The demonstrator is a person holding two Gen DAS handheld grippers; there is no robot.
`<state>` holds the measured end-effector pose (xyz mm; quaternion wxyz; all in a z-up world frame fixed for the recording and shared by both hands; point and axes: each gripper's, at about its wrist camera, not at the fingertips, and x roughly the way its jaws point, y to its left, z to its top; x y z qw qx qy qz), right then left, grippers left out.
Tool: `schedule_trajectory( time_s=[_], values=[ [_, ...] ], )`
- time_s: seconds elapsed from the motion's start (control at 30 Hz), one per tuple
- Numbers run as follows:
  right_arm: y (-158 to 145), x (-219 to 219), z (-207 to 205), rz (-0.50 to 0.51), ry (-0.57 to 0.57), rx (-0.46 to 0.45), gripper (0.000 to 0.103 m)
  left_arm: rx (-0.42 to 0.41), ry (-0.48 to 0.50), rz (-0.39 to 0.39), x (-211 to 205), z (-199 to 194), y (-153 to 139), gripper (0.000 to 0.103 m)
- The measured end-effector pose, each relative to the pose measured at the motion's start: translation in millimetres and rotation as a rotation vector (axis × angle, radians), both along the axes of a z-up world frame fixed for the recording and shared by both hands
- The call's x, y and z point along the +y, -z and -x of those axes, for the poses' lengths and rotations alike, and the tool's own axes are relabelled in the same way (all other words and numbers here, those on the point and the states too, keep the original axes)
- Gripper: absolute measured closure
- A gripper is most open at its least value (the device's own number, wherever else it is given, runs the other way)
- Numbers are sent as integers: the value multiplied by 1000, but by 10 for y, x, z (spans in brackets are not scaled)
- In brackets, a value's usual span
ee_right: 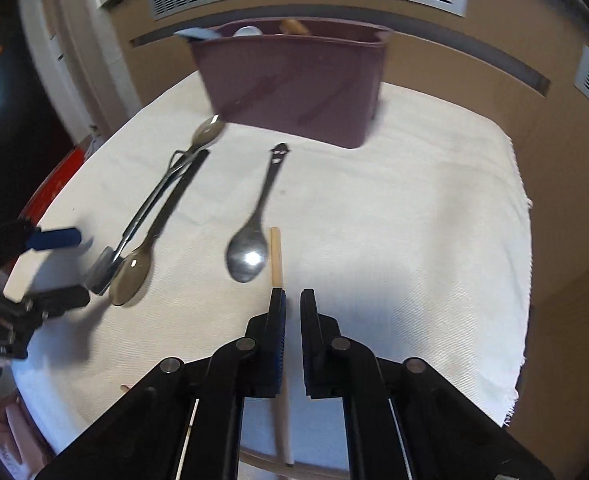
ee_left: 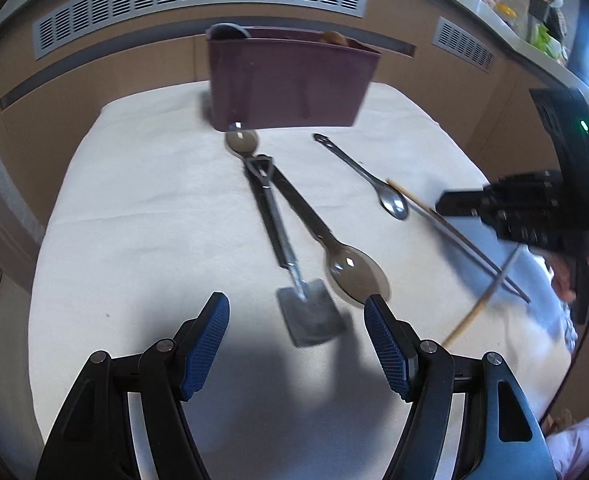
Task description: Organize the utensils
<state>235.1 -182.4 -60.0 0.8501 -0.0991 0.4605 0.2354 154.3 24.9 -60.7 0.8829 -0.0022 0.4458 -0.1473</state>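
Note:
A maroon utensil bin (ee_left: 290,84) (ee_right: 298,80) stands at the far side of the white cloth, with a few utensils sticking out. On the cloth lie a small metal spatula (ee_left: 294,280) (ee_right: 142,216), two translucent brown spoons (ee_left: 334,252) (ee_left: 241,141) (ee_right: 134,268), a steel spoon (ee_left: 378,190) (ee_right: 250,244) and wooden chopsticks (ee_left: 470,316) (ee_right: 276,264). My left gripper (ee_left: 296,308) is open, low over the spatula blade and the big spoon's bowl. My right gripper (ee_right: 292,300) (ee_left: 474,204) is nearly closed, with a narrow gap, above a chopstick; whether it grips it is unclear.
The white cloth (ee_right: 414,240) covers a table whose right edge drops off (ee_right: 522,280). A wall with vent grilles (ee_left: 198,0) stands behind the bin. Clutter sits on a counter at the far right (ee_left: 534,12). A red object lies at the left (ee_right: 54,184).

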Motion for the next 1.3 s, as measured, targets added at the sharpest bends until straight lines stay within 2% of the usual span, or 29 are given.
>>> schedule_trajectory(
  time_s=[0.1, 0.2, 0.27, 0.37, 0.4, 0.47, 0.53, 0.6, 0.77, 0.87, 0.93, 1.13, 1.23, 1.3],
  values=[
    [11, -58, -6, -15, 18, -2, 97, -30, -3, -22, -96, 71, 14, 33],
    [24, -93, 14, -28, 20, 1, 97, -24, -30, -63, -135, 59, 70, 35],
    [30, -106, 32, -28, 27, -3, 96, -3, -37, -90, -173, 28, 125, 43],
    [24, -85, 71, -29, 28, -23, 96, -5, -56, -115, -210, 4, 161, 45],
    [7, -78, 99, -35, 24, -29, 96, -14, -62, -123, -225, 1, 159, 49],
    [-39, -69, 150, -46, 12, -46, 96, -40, -65, -135, -254, 3, 153, 66],
    [-80, -53, 200, -51, -2, -58, 94, -50, -59, -142, -264, 19, 124, 69],
    [-100, -32, 227, -53, -19, -59, 93, -79, -57, -149, -234, 47, 39, 69],
    [-56, 92, 201, -52, -43, -28, 86, -187, -97, -74, 6, 107, -406, 71],
    [-53, 196, 142, -59, -47, -27, 80, -244, -116, -64, 100, 96, -591, 71],
    [-74, 288, 71, -69, -47, -33, 73, -267, -121, -61, 137, 74, -662, 72],
    [-88, 539, -225, -130, -17, -7, 72, -313, -129, -40, 196, -13, -775, 72],
    [-57, 662, -507, -79, 21, -13, 72, -321, -125, -31, 189, -89, -775, 72],
    [38, 740, -688, -24, 38, 24, 72, -324, -124, -27, 183, -112, -776, 72]
  ],
)
